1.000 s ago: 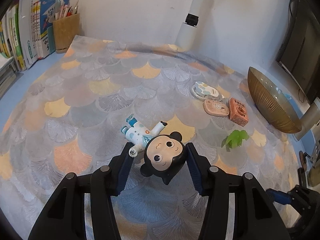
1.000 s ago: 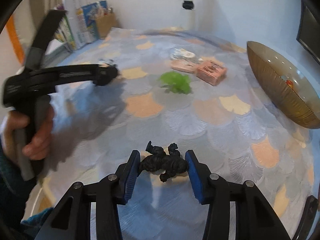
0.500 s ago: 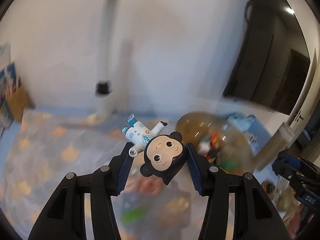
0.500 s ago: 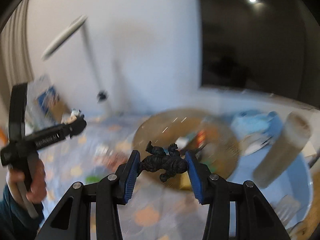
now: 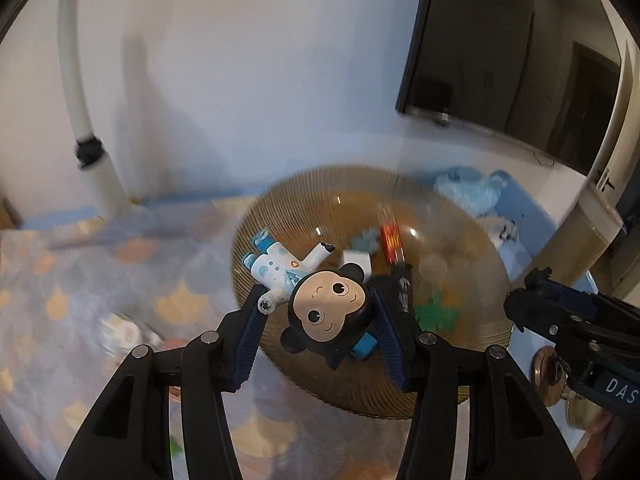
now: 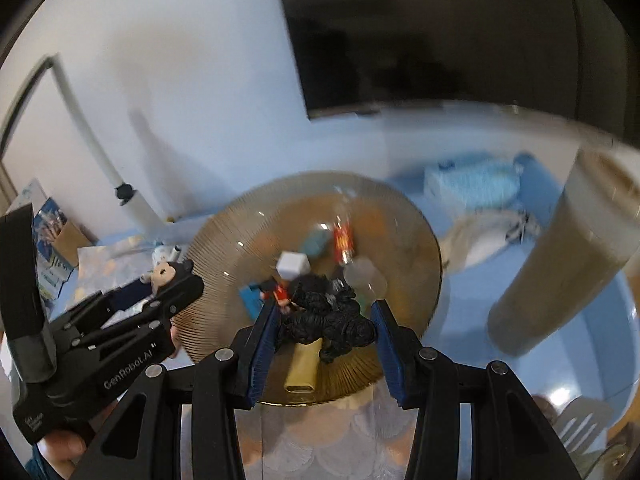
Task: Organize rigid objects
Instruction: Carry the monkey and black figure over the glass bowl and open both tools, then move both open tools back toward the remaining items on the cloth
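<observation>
Fingers (image 6: 262,332) pinch a black figurine (image 6: 326,322); neighbouring gripper (image 6: 176,276) reads, seemingly, "GenRobot.AI".

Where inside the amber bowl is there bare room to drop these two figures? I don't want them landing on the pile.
The amber bowl is crowded mid-floor: white cube, red piece, teal piece. Barer patches: the left inner slope between rim and cube, and the far-right floor beyond the red piece. The tan block fills the near rim.

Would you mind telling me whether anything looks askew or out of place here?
Only slightly: the black-haired cartoon figurine in a white-and-blue suit lies sideways between the left gripper jaws. The ribbed amber glass bowl sits level; nothing looks spilled or broken.
</observation>
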The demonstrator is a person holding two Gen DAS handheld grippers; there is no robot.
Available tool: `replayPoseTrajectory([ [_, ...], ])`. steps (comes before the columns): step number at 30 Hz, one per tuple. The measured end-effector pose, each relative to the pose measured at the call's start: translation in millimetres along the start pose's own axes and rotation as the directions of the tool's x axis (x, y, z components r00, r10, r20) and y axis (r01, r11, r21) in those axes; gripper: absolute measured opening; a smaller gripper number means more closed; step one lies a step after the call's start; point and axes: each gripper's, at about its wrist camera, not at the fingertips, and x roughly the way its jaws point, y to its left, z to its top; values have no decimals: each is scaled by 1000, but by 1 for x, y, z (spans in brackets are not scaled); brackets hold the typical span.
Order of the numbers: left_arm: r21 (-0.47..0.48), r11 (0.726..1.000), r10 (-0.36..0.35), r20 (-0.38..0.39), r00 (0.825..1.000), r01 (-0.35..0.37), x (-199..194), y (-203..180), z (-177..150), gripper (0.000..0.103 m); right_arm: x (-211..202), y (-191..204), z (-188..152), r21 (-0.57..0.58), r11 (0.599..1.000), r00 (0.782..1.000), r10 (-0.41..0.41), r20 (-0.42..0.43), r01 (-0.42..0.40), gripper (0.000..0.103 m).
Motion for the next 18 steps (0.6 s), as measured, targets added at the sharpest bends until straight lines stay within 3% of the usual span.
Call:
replayPoseTrajectory([
  [6, 9, 1000, 1, -22, 1000, -1, 12, -10, 0, 50, 11, 0, -3, -14, 1000, 1000, -13, -25, 12, 46],
  [7, 16, 1000, -5, -19, 1000, 5, 10, -13, -1, 52, 17, 0, -2, -23, 1000, 999, -16, -42, 15, 51],
  [8, 25, 1000, -12, -15, 1000, 12, 6, -14, -3, 66, 19, 0, -2, -30, 999, 998, -25, -49, 23, 64],
  [9, 38, 999, -14, -4, 1000, 15, 3, -16, -1, 72, 20, -1, -1, -38, 998, 998, -49, -44, 48, 67],
  [11, 63, 998, -4, 52, 999, 1, -14, -12, 2, 77, 17, -2, 1, -33, 997, 996, -75, -39, 74, 67],
  [14, 85, 996, 1, 130, 992, -12, -53, 5, 4, 77, -5, 0, 1, 11, 1000, 1000, -26, -4, 26, 67],
  [18, 24, 998, 47, 220, 974, -54, -106, 51, -5, 79, -30, 23, -5, -5, 1000, 999, 26, 34, -26, 72],
])
